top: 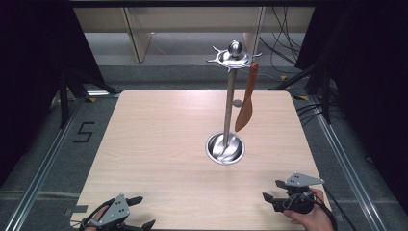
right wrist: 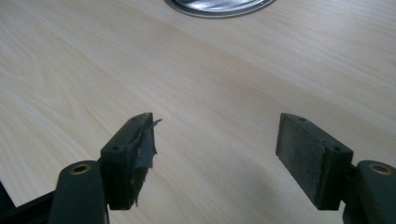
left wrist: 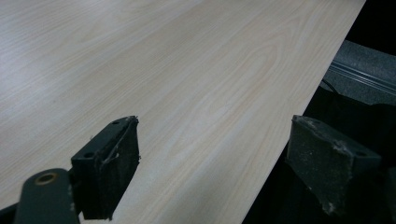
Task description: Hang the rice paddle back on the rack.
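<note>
A metal utensil stand (top: pixel 229 96) rises from its round steel base (top: pixel 225 148) in the middle of the wooden table (top: pixel 159 144). An orange-brown spatula (top: pixel 247 101) hangs from a hook at the stand's top ring (top: pixel 233 57). My left gripper (top: pixel 142 211) rests at the table's near left corner, jaws wide apart with nothing between them (left wrist: pixel 215 163). My right gripper (top: pixel 272 190) is at the near right, held in a hand (top: pixel 312 216), jaws open and empty (right wrist: pixel 215 154). The steel base's rim (right wrist: pixel 219 7) shows at the top of the right gripper view.
The table's near edge (left wrist: pixel 280 154) runs between the left gripper's jaws, with dark floor beyond. Metal floor rails (top: pixel 43 163) flank the table. Cables (top: pixel 284 43) lie on the floor at the back right. Wooden furniture legs (top: pixel 139 38) stand behind.
</note>
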Motion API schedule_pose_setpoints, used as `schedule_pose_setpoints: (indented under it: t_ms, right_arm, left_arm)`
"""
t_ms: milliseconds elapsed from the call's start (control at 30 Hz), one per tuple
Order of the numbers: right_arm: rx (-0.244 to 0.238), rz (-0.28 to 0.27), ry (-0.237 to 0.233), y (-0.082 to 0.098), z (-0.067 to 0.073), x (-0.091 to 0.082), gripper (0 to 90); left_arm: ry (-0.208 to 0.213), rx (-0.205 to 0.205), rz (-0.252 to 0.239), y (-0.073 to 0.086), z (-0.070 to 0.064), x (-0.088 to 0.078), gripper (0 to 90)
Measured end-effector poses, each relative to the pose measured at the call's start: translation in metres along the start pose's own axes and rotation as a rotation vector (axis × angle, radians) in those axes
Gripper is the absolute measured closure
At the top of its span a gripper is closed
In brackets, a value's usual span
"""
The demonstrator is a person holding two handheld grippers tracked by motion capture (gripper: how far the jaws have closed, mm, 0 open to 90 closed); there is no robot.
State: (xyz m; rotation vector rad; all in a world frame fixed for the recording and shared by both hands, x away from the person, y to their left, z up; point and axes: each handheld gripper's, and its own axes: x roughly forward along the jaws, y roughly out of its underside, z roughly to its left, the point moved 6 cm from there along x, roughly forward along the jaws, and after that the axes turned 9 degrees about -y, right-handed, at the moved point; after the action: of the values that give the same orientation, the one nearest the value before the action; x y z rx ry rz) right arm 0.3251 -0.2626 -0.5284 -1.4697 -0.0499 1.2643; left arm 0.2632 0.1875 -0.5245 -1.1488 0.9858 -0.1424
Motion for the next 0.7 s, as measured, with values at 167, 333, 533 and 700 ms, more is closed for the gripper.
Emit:
schedule_pose_setpoints:
  t_ms: [167,333,533,700]
  right_arm:
    - [0.011,-0.005,0.005,0.0044,0.0015,0.0005,28.9]
    - [0.005,0.001,0.012,0.0087,-0.0003,-0.0003,28.7]
    - [-0.003,-0.004,0.009,0.0097,0.0,-0.0005,28.6]
    - [0.001,0.002,0.017,0.0106,-0.0006,-0.0011,28.5]
  left_arm:
    - [0.001,0.0,0.001,0.0,-0.0003,0.0004,16.3]
    - [0.006,-0.018,-0.011,-0.0007,-0.0018,0.0007,16.3]
    - [0.005,-0.015,-0.009,-0.0006,-0.0018,0.0007,16.3]
    - [0.005,-0.016,-0.009,-0.0006,-0.0018,0.0008,16.3]
